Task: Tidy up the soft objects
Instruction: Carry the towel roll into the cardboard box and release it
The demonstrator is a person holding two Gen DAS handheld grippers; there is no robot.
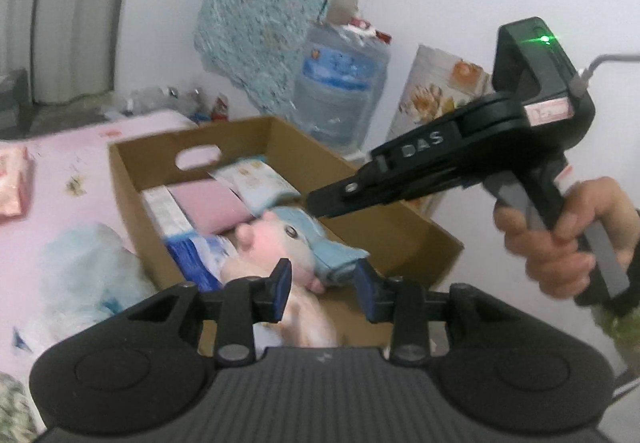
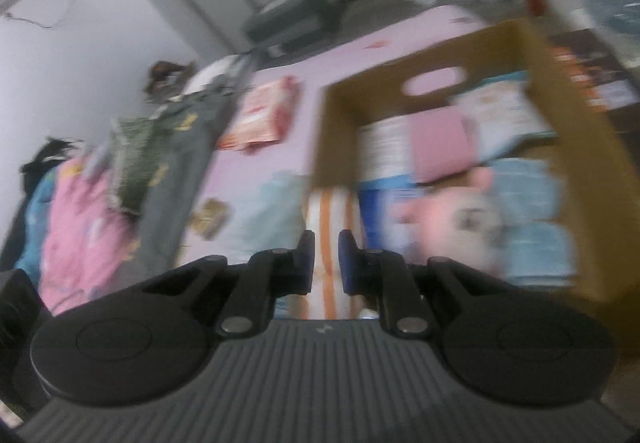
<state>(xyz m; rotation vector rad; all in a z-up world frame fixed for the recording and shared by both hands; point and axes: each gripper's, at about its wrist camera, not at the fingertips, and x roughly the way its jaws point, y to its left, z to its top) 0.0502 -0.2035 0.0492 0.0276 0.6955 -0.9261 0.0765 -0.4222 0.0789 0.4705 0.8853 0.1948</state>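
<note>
Pink bedsheet point(image 1: 60, 147); water jug point(image 1: 340, 91) behind cardboard box point(image 1: 392, 231).

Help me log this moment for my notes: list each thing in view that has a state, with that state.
cardboard box: open-topped, partly filled
plush toy: lying in the box, ungripped
pink pad: flat in the box
left gripper: jaws apart, empty
right gripper: shut, empty
red packet: on the pink sheet, outside the box
</note>
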